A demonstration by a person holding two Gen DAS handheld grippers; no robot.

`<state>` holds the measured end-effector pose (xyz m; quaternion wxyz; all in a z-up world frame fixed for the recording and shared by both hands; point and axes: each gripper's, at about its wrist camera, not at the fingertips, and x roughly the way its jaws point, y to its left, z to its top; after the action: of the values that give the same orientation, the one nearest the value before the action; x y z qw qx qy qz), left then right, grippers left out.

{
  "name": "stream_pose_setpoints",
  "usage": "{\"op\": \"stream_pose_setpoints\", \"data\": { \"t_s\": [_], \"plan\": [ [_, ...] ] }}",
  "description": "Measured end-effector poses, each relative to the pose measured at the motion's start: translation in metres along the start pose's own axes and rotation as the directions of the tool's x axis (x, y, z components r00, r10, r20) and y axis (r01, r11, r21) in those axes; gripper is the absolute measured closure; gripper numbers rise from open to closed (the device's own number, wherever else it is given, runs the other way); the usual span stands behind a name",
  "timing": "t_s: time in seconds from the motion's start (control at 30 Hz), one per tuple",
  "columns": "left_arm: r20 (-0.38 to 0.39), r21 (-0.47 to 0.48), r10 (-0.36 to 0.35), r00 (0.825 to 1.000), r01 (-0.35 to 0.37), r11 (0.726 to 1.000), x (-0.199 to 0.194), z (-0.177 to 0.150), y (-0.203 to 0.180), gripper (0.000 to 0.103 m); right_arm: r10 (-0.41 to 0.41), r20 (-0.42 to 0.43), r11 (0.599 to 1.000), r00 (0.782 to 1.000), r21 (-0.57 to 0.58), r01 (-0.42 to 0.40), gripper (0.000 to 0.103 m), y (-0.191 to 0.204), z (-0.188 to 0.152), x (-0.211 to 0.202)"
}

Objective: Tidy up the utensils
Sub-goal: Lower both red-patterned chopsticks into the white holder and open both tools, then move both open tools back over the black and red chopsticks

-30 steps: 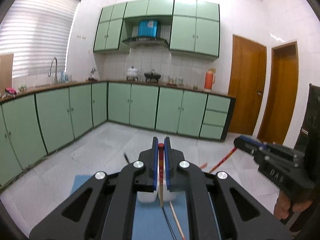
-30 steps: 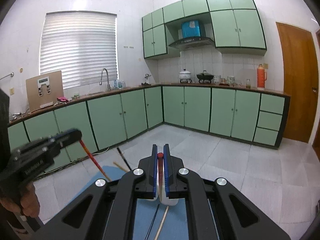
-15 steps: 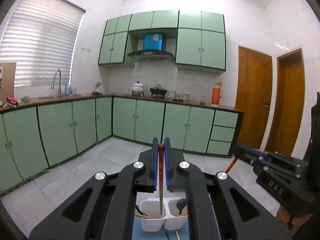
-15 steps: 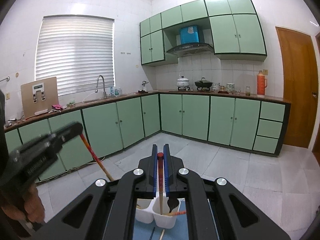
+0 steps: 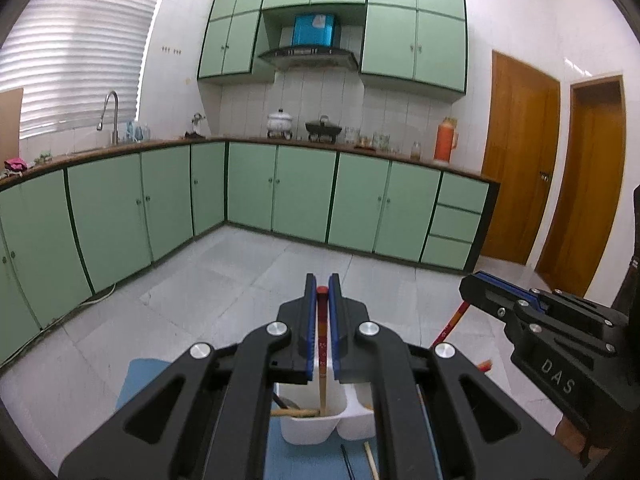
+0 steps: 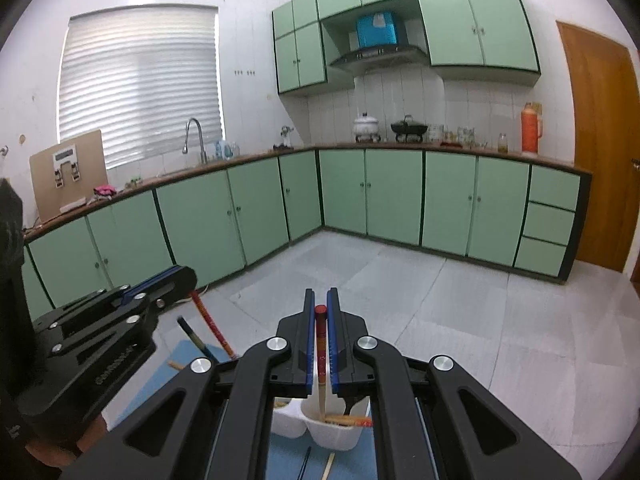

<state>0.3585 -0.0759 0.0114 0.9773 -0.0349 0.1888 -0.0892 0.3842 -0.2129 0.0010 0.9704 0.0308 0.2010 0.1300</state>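
1. The left gripper is clamped narrow on a red-topped chopstick, its lower end hanging inside the left cell of the white divided holder.
2. The right gripper pinches a matching chopstick over the right cell.
3. Risk: releasing at a tilt could let either stick tip out over the rim, or land across utensils already lying crosswise inside.
4. Both gripper bodies hide most of the holder and the blue mat; loose sticks there are cut off.
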Motion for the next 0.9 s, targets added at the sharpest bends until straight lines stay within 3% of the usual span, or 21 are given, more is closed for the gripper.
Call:
{"op": "stream_pose_setpoints", "data": {
  "t_s": [0.3, 0.43, 0.57, 0.77, 0.9],
  "plan": [
    [-0.073, 0.022, 0.000, 0.997, 0.001, 1.000, 0.005, -0.021, 0.005, 0.095, 0.016, -0.051, 1.000, 0.999, 0.004, -0.015, 0.096, 0.001, -0.018, 0.008],
    [-0.074, 0.008, -0.005, 0.997, 0.005, 1.000, -0.005, -0.024, 0.010, 0.083, 0.011, -0.042, 1.000, 0.999, 0.019, -0.010, 0.090, -0.003, -0.020, -0.003],
    [-0.037, -0.008, -0.006, 0.999, 0.006, 1.000, -0.027, -0.024, 0.014, 0.055, -0.025, 0.012, 0.999, 1.000, 0.032, 0.024, 0.071, -0.006, -0.025, -0.030],
    [-0.004, -0.006, -0.010, 1.000, 0.010, 1.000, -0.068, -0.039, 0.012, 0.043, -0.061, 0.061, 0.997, 0.996, 0.058, 0.057, 0.053, -0.010, -0.047, -0.070],
    [-0.010, 0.011, 0.014, 1.000, -0.014, 1.000, -0.086, -0.066, 0.008, 0.039, -0.087, 0.067, 0.994, 0.994, 0.076, 0.082, 0.050, -0.011, -0.074, -0.088]
  ]
}}
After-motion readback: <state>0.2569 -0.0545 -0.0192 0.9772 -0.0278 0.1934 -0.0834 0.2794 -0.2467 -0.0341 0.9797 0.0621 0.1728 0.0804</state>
